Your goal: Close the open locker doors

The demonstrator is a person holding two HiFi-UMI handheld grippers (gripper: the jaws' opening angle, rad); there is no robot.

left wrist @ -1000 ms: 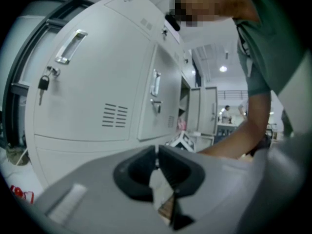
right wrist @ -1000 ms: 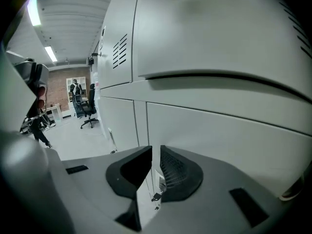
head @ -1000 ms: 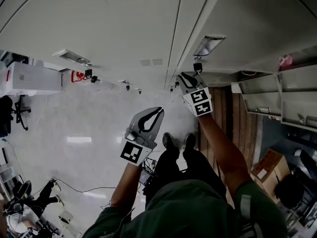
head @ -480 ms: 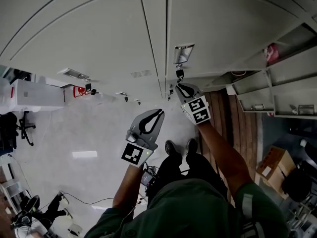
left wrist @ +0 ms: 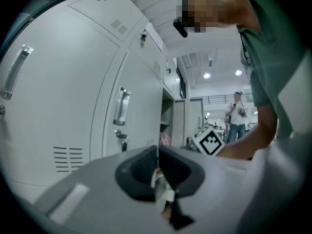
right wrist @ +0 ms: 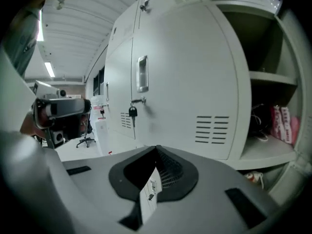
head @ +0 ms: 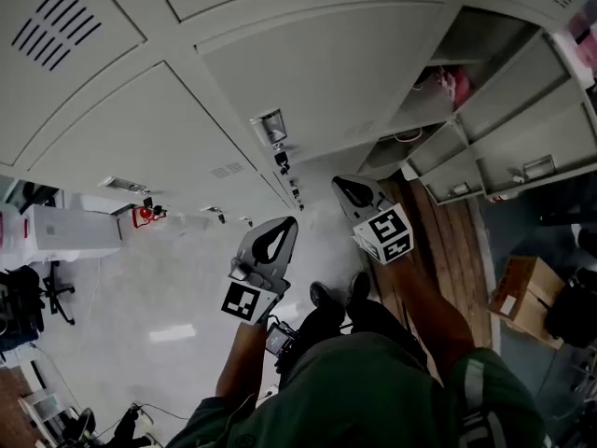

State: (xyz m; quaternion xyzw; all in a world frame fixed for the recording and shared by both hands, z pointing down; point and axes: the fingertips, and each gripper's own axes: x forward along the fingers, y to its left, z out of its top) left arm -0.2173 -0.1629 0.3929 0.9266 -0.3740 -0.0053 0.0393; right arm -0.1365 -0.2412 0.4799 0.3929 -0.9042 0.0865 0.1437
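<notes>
The fingers of the left gripper (head: 285, 224) and right gripper (head: 346, 188) are closed on nothing, the right's just shut. The open grey metal locker (right wrist: 267, 52) is seen rightward; a glancing push could leave it ajar.

Right gripper (head: 347, 189) off key (head: 280, 161) it sat just under 1 second ago; now well right of it, toward open lockers (head: 438, 110). Its jaws, part-open then, have just been closing and now meet, nothing between. Head view swung up locker bank: louvred vent (head: 56, 17) new at top left, door handle (head: 270, 127) shifted left of centre, pink item (head: 455, 84) on open shelf larger, clearer. Right gripper seemingly higher, though tilted view makes that hard to judge.
</notes>
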